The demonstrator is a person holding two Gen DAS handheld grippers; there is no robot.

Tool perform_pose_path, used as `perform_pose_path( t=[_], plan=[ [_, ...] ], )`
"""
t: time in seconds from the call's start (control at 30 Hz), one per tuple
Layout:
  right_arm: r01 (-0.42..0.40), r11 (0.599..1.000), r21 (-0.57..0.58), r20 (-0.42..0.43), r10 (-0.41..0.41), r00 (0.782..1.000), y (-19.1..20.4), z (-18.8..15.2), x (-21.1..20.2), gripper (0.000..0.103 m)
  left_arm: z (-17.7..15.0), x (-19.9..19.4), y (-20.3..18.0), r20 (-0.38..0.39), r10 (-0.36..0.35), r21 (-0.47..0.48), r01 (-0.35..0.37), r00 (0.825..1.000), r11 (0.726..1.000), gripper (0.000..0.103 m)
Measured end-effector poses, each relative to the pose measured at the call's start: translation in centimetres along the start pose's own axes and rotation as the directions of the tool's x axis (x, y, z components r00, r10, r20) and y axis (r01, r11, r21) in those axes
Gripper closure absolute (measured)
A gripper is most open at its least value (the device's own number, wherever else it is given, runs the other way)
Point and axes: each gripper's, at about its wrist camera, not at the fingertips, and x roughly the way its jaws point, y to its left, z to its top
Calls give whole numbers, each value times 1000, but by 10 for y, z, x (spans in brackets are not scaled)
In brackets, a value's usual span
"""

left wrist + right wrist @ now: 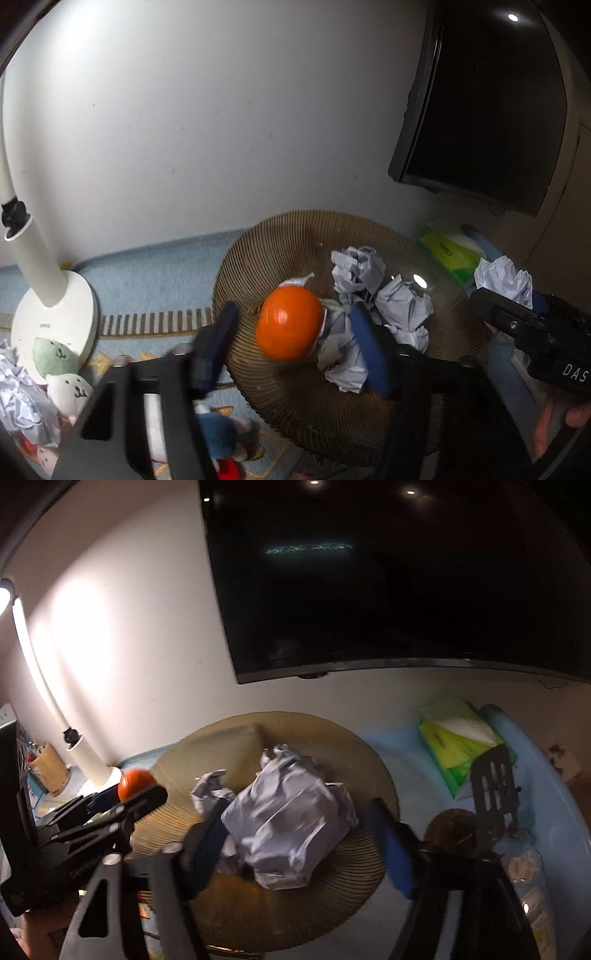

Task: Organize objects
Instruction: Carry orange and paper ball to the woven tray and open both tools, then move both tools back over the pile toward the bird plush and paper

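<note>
A round woven basket (pixel 295 236) sits on the blue mat and holds crumpled paper balls (pixel 402 306). An orange ball (pixel 290 323) is between the open fingers of my left gripper (pixel 295 343), over the basket, not touching the pads. In the right wrist view the orange ball (pixel 136 782) shows above the left gripper. A large crumpled paper ball (pixel 291 830) is between the wide-open fingers of my right gripper (pixel 299 849), over the basket (pixel 229 734); it looks blurred and loose. In the left wrist view the right gripper's body (pixel 532 332) is beside another paper ball (pixel 504 277).
A white desk lamp (pixel 51 314) stands left, with plush toys (pixel 59 369) and crumpled paper (pixel 22 398) at its base. A green tissue pack (pixel 458 746), a black spatula (pixel 493 794) and a brown round object (pixel 448 827) lie right. A dark screen (pixel 406 583) hangs on the wall.
</note>
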Motion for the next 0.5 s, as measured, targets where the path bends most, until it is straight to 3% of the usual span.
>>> perform_pose_path(
  t=[0.1,0.23,0.5],
  plan=[
    [-53,996,71,-56,57,997,-14,-2,8,0,-7,-8,-1,70,34,21,-35,997,999,0],
    [-11,997,76,-34,13,999,-13,-6,0,0,-9,-19,0,91,34,29,-37,995,999,0],
    [-55,993,107,-2,55,998,11,-5,-18,0,-9,-48,13,137,108,57,-117,985,992,0]
  ],
)
